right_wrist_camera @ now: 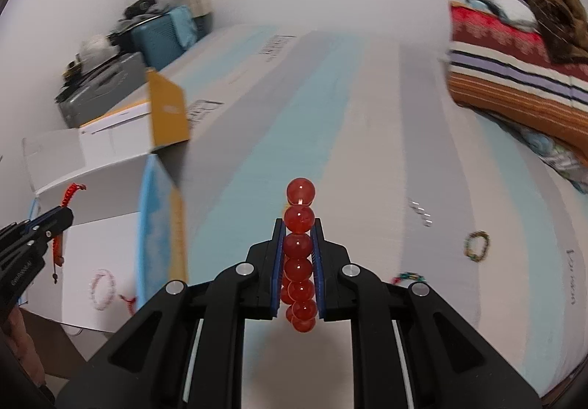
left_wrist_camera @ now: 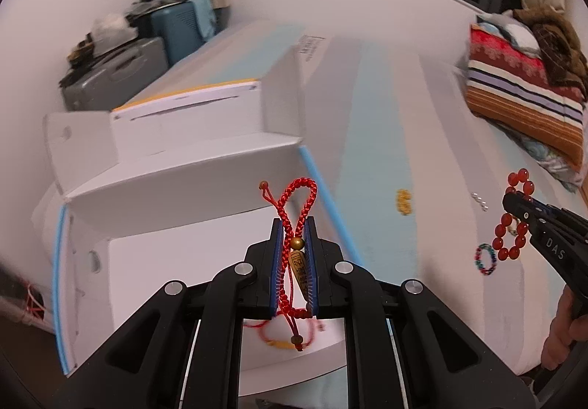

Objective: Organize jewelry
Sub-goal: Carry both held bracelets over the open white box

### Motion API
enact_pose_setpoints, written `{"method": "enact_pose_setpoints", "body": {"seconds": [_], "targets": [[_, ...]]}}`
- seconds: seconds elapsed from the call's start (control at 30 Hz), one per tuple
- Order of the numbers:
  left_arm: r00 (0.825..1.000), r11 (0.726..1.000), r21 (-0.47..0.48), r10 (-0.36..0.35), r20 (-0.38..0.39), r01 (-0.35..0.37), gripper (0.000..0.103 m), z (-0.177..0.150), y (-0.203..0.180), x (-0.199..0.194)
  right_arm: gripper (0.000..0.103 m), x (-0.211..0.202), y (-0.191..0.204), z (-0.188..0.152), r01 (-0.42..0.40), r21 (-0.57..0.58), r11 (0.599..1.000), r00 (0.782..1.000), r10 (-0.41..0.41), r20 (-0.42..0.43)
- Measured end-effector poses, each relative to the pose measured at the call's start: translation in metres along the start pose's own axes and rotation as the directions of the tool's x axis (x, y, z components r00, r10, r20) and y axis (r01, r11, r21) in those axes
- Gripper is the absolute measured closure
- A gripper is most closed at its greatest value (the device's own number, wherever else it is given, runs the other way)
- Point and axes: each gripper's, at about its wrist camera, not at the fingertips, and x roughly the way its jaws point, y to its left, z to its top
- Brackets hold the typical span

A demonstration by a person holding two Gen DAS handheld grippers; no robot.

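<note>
The left claw is clamped on a red braided cord bracelet above the open white box; to its right, over the striped bed, the right claw pinches a red bead bracelet

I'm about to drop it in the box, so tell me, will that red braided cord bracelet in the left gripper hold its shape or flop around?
Probably floppy: the red braided cord bracelet bends into a loose loop above the left gripper, and its tails dangle below. Likely light, being thin cord with few beads. It may snag on the box edge.
</note>
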Motion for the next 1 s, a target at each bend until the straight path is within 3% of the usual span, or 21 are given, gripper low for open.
{"method": "enact_pose_setpoints", "body": {"seconds": [0.5,1.0], "targets": [[0.993,0.985,-0.133,0.099,-0.057,-0.106,0.092,-0.030,0.114,-0.012,0.090,-0.006,0.124,0.002,-0.134,-0.153,0.979,0.991,0.137,0.005],[0.982,0.971,-0.192,0.113,-0.155,-0.142,0.092,-0.058,0.158,0.014,0.090,0.036,0.199,-0.026,-0.200,-0.265,0.943,0.978,0.177,-0.109]]}}
